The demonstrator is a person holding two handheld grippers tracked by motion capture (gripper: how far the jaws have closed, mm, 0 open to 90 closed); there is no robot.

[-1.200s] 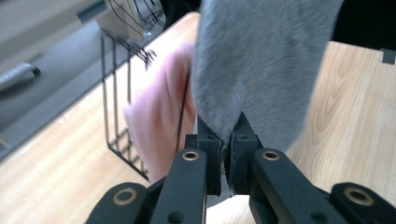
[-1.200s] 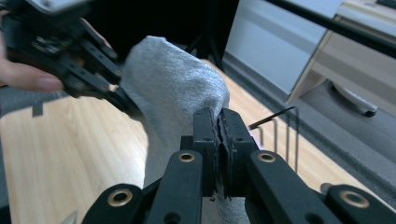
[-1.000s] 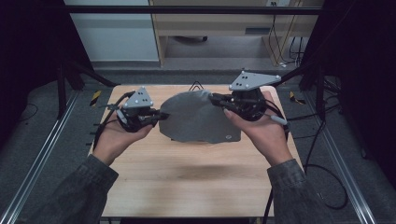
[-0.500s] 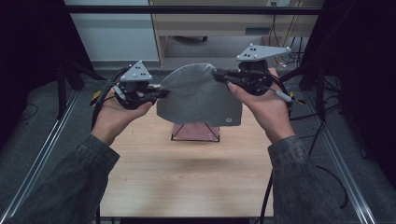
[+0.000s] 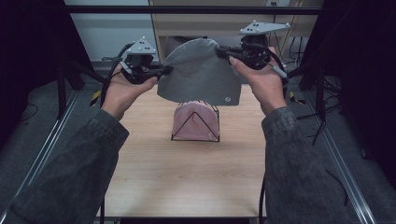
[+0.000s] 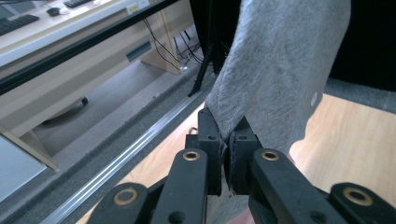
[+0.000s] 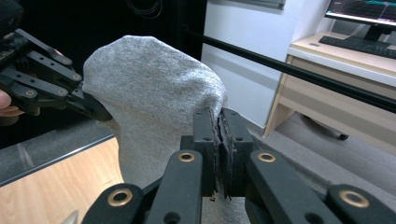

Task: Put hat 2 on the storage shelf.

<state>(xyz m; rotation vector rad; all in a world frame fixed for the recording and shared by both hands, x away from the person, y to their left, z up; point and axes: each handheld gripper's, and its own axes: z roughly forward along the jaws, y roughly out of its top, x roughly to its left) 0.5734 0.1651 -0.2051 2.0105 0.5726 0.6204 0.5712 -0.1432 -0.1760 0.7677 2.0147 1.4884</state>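
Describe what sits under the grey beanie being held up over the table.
Under the grey beanie stands a black wire stand with a pink rounded item on it, on the wooden table. The beanie's hem covers the stand's top.

The grey knitted cloth beanie (image 5: 200, 74) looks soft, fuzzy and matt, the pale wooden table top (image 5: 187, 172) smooth with fine grain, the pink dome-shaped form (image 5: 196, 122) matt inside a thin black wire frame (image 5: 173, 133).
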